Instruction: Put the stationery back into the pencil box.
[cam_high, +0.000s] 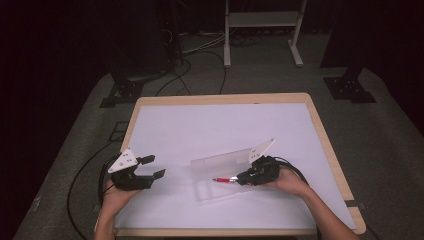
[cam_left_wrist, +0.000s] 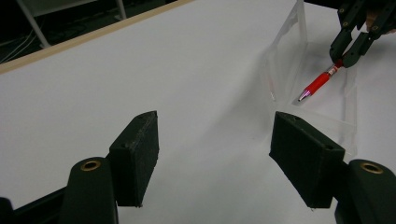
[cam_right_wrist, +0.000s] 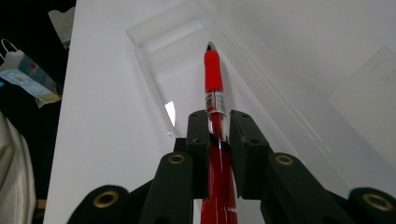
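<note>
A red pen is held by its rear end in my right gripper, whose jaws are shut on it. The pen's tip points left, over the tray of a clear plastic case that lies open on the white table. The case's lid stands tilted up behind the pen. My left gripper hovers at the table's left, open, with nothing between its jaws, well apart from the case.
The white mat has a wooden border. Cables trail off the left edge onto grey floor. A white metal frame stands beyond the far edge. Bare mat lies between the grippers and behind the case.
</note>
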